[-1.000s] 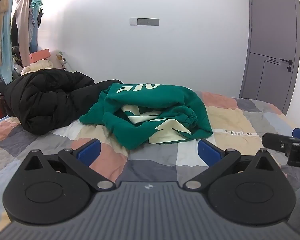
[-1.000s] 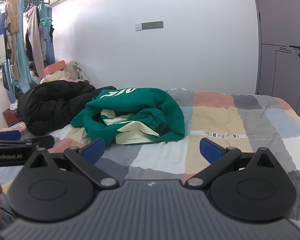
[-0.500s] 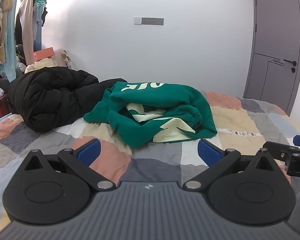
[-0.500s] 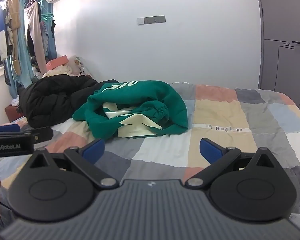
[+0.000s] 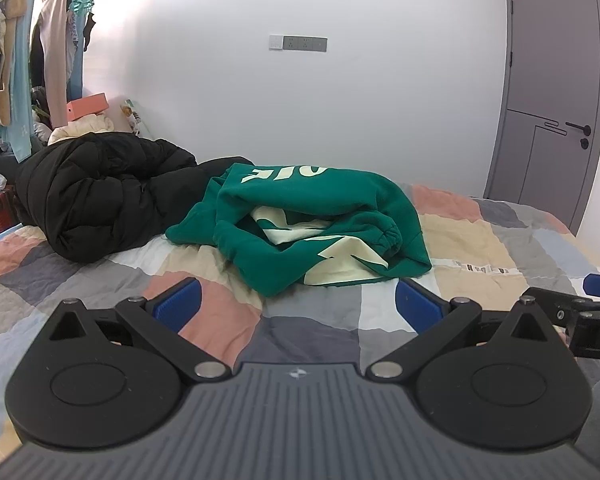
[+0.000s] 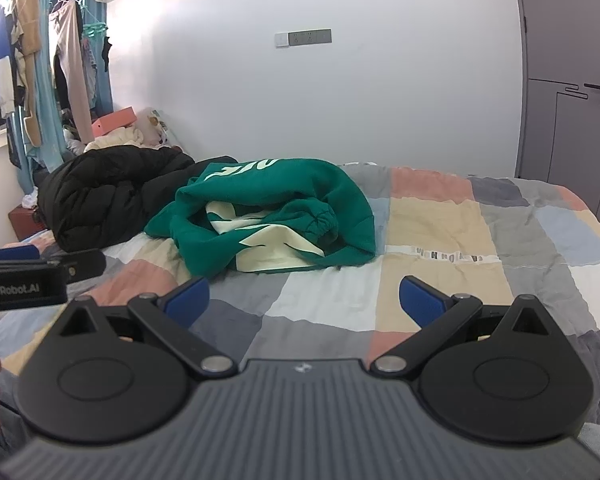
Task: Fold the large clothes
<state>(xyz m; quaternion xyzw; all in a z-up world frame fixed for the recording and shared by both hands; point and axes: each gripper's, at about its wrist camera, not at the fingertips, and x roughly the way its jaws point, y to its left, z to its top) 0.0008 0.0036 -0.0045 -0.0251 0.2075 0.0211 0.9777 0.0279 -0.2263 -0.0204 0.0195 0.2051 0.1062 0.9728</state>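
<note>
Advancing over the bed [image 5: 480, 236], both wide-open, empty claws, left claw [image 5: 296, 300] and right claw [image 6: 304, 298], have been brought nearer the crumpled green sweatshirt [image 5: 320, 220] (folding unstarted).

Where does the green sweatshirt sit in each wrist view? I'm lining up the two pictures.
Left wrist view: the green sweatshirt lies crumpled at centre, on the patchwork quilt, beyond the open left tongs.
Right wrist view: the same sweatshirt lies left of centre, beyond the open right tongs.
Shared landmark: the black puffer jacket sits just left of it in both.
</note>
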